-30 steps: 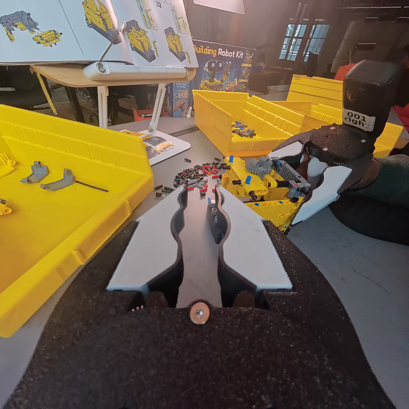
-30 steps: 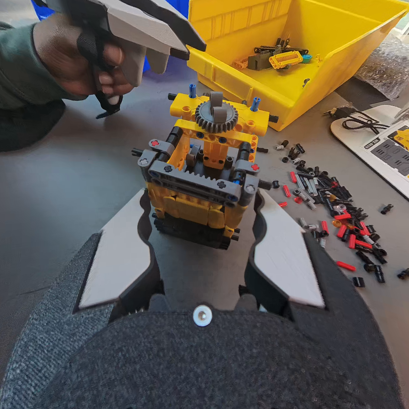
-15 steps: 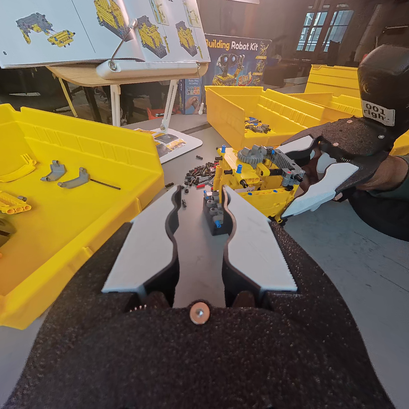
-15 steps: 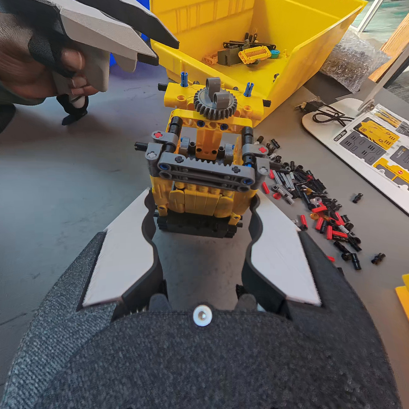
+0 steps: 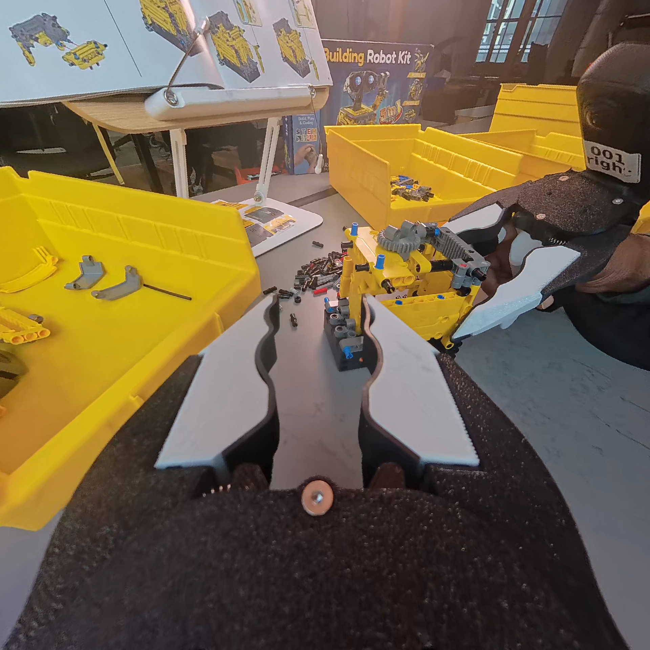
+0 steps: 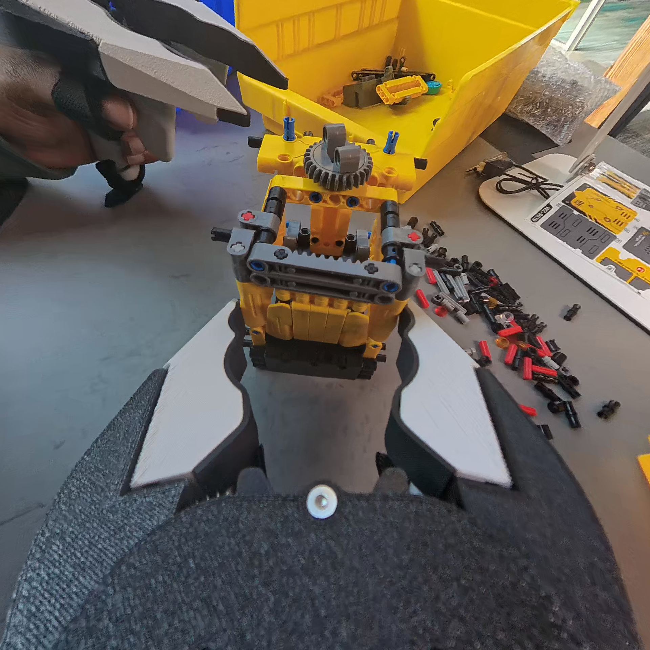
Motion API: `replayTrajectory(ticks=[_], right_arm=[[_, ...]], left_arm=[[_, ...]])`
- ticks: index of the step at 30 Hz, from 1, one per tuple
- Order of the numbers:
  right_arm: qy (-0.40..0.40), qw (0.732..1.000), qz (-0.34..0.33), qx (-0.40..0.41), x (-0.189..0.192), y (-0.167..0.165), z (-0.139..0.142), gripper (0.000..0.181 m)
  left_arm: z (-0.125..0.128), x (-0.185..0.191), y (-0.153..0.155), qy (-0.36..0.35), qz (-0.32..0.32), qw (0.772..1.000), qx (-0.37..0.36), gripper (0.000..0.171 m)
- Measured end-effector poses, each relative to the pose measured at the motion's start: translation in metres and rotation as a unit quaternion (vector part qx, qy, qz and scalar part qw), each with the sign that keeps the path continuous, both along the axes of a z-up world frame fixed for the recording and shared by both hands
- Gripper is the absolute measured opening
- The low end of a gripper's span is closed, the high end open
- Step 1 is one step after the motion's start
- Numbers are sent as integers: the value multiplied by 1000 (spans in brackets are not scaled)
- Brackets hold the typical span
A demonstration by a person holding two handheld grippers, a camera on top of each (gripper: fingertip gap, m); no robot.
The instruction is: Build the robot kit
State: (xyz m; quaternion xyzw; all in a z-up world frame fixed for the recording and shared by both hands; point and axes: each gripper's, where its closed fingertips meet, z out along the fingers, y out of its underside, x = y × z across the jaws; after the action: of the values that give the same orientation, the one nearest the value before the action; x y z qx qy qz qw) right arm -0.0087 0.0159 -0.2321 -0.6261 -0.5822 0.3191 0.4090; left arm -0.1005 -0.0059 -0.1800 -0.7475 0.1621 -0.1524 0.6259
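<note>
My right gripper (image 6: 322,311) is shut on the base of a yellow brick-built model (image 6: 316,316) that has a grey gear on top and a grey toothed bar across its front. In the left wrist view the right gripper (image 5: 457,281) holds the model (image 5: 415,302) just beyond my left fingertips. My left gripper (image 5: 320,306) is open. A small black and grey block assembly (image 5: 343,337) sits between its fingers, against the right finger (image 5: 404,387). The left finger is clear of it. In the right wrist view the left gripper (image 6: 263,102) hovers at the model's upper left.
A yellow bin (image 5: 140,246) with grey and yellow parts lies at left. Another yellow bin (image 5: 369,183) stands behind the model. Loose black and red pins (image 6: 492,316) lie beside it. An instruction booklet on a white stand (image 5: 228,98) and a kit box (image 5: 376,81) stand at the back.
My left gripper's jaws have opened wider. My right gripper has brought the model closer to my left fingertips, and the pins have slid rightward in its view.
</note>
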Motion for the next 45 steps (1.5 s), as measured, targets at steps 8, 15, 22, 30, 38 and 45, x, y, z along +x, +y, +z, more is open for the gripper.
replayTrajectory(ticks=[8,15,22,30,38,45], right_arm=[[-13,999,29,-7,-13,-6,0,86],[-78,944,319,-18,20,-51,-4,86],[-150,931,333,7,16,-23,-9,93],[-36,992,121,-7,22,27,12,76],[-48,990,75,-108,12,-33,5,110],[-81,994,13,-70,-11,-34,-15,95]], left_arm=[[11,-2,-2,-19,-2,1000,24,62],[17,17,-13,-24,-63,997,34,68],[16,28,-18,-10,-86,996,37,69],[22,27,-19,-41,-92,994,42,78],[18,32,-20,-25,-98,994,36,81],[17,27,-18,-22,-88,995,33,80]])
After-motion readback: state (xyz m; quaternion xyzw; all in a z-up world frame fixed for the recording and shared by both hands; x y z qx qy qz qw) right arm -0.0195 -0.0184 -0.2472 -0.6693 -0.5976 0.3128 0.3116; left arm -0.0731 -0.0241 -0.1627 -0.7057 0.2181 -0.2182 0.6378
